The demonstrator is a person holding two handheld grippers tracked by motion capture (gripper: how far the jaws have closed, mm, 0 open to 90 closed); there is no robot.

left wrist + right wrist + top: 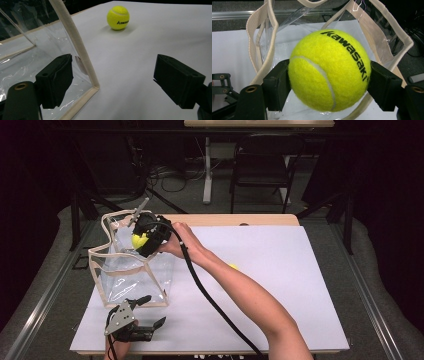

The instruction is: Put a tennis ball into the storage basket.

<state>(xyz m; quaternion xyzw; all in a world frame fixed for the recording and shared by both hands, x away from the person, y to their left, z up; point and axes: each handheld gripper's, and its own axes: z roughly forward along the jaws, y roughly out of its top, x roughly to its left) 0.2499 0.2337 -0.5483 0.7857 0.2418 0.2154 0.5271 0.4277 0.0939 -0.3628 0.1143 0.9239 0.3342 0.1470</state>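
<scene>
While the right gripper [329,82] clamps a tennis ball [329,70] over the clear bag [131,275], the left gripper [145,312] rests open beside it. A second ball [118,18] lies on the tabletop [280,270].

The ball [329,70] is fuzzy yellow felt; the bag [131,275] is glossy clear plastic, crinkled, with woven cream cloth trim; the jaws are matt black; the tabletop [280,265] is smooth, matt white.

Clear bag [131,280] standing at the desk's [280,285] far-left corner, its cream-trimmed mouth open upward, wide bare desk to its right, one loose tennis ball [118,17] mid-desk, front edge free beside the left claw [145,312].
</scene>
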